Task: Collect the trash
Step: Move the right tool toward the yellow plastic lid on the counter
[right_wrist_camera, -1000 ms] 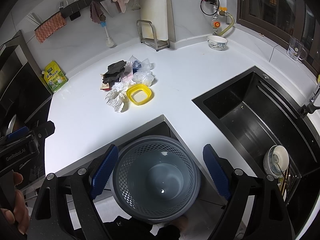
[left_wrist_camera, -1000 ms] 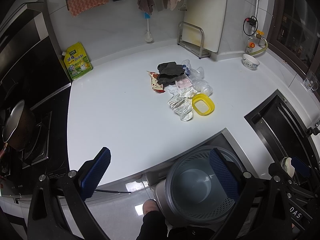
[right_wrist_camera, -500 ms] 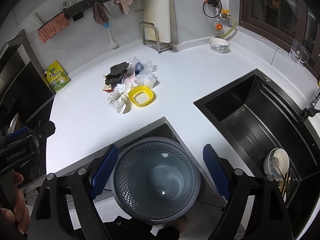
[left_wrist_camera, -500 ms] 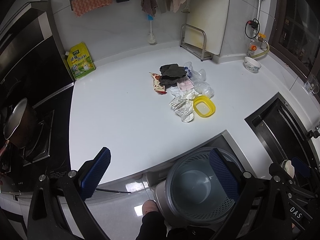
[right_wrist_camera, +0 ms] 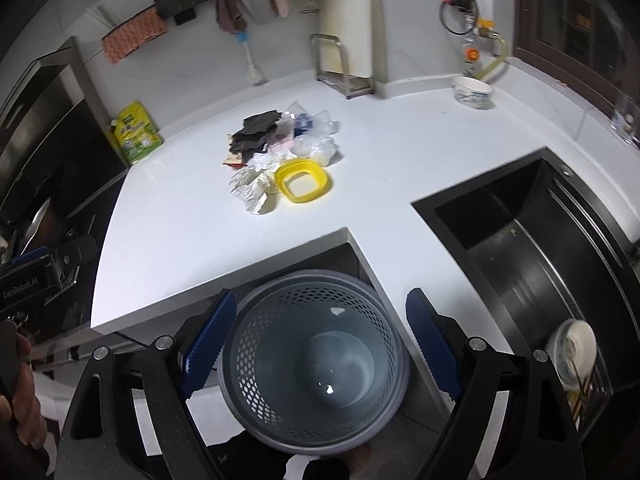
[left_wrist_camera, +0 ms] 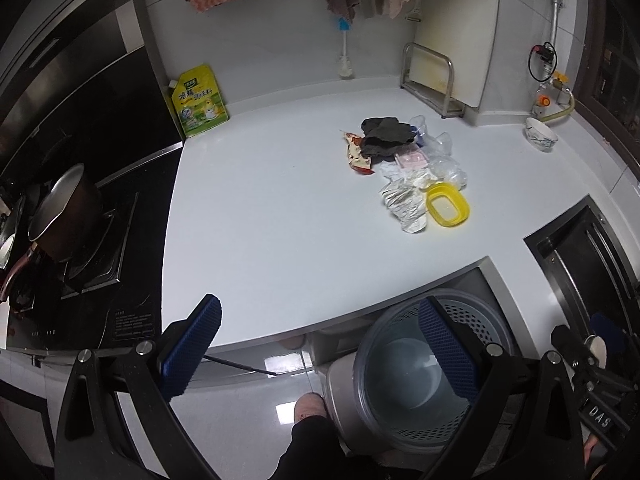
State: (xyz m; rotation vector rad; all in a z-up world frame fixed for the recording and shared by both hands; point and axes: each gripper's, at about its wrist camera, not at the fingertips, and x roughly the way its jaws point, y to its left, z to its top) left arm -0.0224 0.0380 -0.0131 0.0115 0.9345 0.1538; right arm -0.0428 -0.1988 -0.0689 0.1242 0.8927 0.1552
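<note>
Since the earlier frames both cameras have drifted slightly back and up, so the trash pile [left_wrist_camera: 404, 168] sits a little lower in view; nothing on the counter [left_wrist_camera: 272, 208] has shifted. The left gripper [left_wrist_camera: 320, 356] and right gripper [right_wrist_camera: 320, 344] are both spread wide and empty. The pile lies well ahead of both, and the grey bin [right_wrist_camera: 314, 364] sits directly below the right gripper, almost empty.

Everything there looks light. One crumpled foil wad [left_wrist_camera: 402, 204] should crush and hold when pinched across its bulk. One yellow tub [left_wrist_camera: 447, 205] is stiffer: take its rim. One dark cloth-like piece [left_wrist_camera: 386, 138], one red wrapper [left_wrist_camera: 356, 154] and several clear bags, too tangled to count, are limp and slippery: pinch a fold.
</note>
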